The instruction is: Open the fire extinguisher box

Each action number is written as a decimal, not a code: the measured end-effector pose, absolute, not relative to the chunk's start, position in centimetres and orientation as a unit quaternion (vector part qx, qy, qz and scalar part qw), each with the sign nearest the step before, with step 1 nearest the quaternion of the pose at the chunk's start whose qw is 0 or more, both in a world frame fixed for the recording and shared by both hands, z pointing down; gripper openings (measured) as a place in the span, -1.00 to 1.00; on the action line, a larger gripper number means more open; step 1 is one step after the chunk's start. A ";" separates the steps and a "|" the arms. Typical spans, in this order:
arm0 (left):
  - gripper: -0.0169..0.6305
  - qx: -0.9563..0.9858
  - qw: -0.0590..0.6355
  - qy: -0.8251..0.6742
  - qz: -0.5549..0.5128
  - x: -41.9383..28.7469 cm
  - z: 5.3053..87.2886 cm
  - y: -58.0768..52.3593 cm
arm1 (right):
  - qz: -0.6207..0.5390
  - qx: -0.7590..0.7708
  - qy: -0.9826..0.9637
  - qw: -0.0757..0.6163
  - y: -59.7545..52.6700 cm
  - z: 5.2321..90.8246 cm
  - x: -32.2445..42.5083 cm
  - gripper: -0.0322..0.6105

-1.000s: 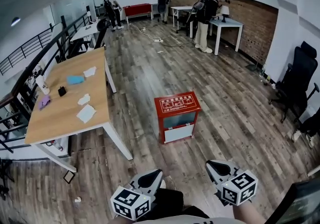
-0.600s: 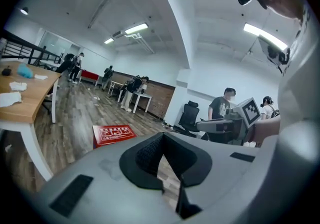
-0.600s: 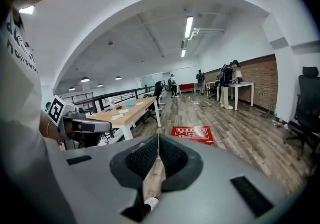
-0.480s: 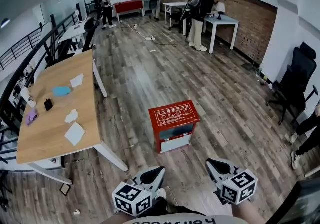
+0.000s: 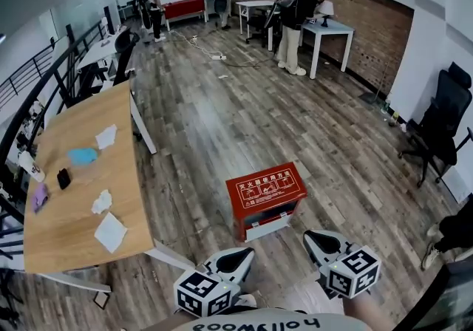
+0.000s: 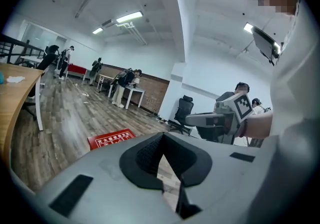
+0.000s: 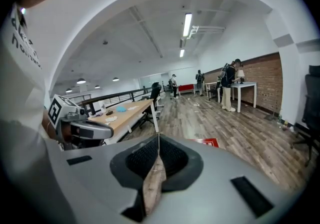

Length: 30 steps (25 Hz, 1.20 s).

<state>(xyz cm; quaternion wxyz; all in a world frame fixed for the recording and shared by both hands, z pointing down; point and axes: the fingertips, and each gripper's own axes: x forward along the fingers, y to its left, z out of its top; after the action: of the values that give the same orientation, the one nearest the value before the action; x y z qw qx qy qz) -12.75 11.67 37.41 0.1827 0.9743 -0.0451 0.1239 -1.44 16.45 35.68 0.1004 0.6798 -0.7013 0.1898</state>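
Red fire extinguisher box [image 5: 266,190] standing upright on wood floor [image 5: 222,123], lower centre of head view, top lid down. Left gripper [image 5: 235,258] and right gripper [image 5: 318,241] hovering just below it at bottom edge, both jaw pairs pressing together, holding nothing, not touching box. Nothing standing between.

Wooden table [image 5: 81,204] lying at left, papers [image 5: 111,232] on it. Office chair [image 5: 443,126] at right edge. People [image 5: 295,15] standing at top.

Versus a second ago: box sitting lower in frame, nearer grippers; table sliding left.
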 end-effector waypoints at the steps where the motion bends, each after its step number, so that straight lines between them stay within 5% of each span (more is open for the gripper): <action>1: -0.93 0.975 0.181 -0.044 0.123 -12.5 37.4 10.6 | 0.183 0.677 -0.706 0.104 15.6 35.7 -1.4 -0.86; 17: -0.93 0.972 0.187 -0.033 0.136 -8.5 40.2 5.1 | 0.201 0.601 -0.749 0.194 10.4 39.4 -0.6 -0.86; 30: -0.93 0.958 0.227 -0.110 0.136 -0.1 41.9 1.1 | 0.226 0.523 -0.791 0.223 4.7 41.8 8.3 -0.86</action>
<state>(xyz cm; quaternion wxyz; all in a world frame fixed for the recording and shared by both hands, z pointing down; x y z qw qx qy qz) -0.09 1.10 41.90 0.2274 0.9579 -0.1104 0.1360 8.31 4.73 41.82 0.2228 0.5229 -0.7910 0.2265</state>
